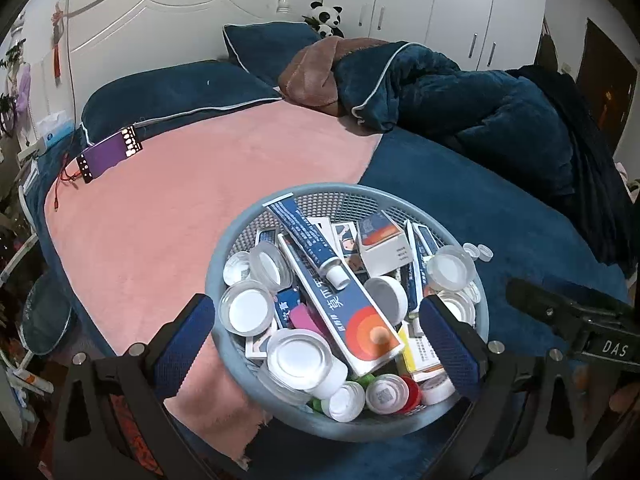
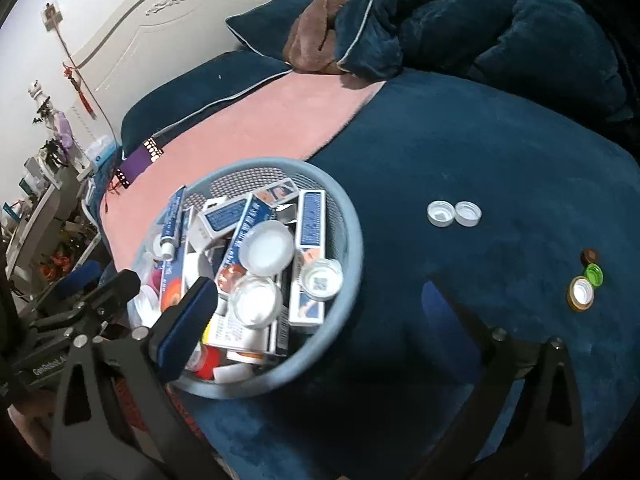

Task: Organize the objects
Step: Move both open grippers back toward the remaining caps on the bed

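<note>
A light blue mesh basket [image 1: 280, 200] sits on the bed, full of medicine boxes, a blue ointment tube [image 1: 304, 236], white jar lids and bottle caps. My left gripper [image 1: 316, 340] is open, its blue pads straddling the basket's near part, holding nothing. My right gripper [image 2: 316, 320] is open and empty, its left pad over the basket [image 2: 352, 240] near rim, its right pad over the blue blanket. Two white caps [image 2: 454, 213] lie on the blanket right of the basket. A brown, a green and a gold-rimmed cap [image 2: 582, 292] lie further right.
The bed has a pink sheet [image 1: 200, 200] and a dark blue blanket [image 2: 480, 140]. A purple strip with lights [image 1: 108, 156] lies near the pillows. A heaped blue quilt [image 1: 460, 96] and brown cushion lie at the back. The other gripper [image 1: 580, 320] shows at right.
</note>
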A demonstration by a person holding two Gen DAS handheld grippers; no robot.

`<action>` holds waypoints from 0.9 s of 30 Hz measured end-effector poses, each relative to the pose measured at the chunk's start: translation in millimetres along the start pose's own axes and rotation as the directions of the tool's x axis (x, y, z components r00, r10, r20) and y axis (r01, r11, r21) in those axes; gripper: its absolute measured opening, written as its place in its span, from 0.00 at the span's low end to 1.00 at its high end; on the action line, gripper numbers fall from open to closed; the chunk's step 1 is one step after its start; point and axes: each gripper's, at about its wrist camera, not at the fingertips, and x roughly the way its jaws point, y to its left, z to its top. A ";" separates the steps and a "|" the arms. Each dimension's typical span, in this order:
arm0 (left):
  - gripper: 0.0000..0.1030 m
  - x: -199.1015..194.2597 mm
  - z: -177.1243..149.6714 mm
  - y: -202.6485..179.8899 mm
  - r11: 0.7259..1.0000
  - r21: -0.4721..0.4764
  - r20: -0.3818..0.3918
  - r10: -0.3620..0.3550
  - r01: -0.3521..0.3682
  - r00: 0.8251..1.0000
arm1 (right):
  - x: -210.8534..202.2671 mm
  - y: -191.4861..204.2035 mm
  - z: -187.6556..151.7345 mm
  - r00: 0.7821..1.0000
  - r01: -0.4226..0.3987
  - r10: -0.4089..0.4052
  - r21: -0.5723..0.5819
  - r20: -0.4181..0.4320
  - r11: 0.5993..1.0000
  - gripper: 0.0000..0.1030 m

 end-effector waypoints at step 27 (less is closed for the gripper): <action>0.99 4.5 -3.6 -44.3 0.998 0.055 -0.035 -0.034 0.036 0.999 | -16.4 -48.6 -14.5 0.999 0.052 -0.051 0.083 -0.018 0.995 1.00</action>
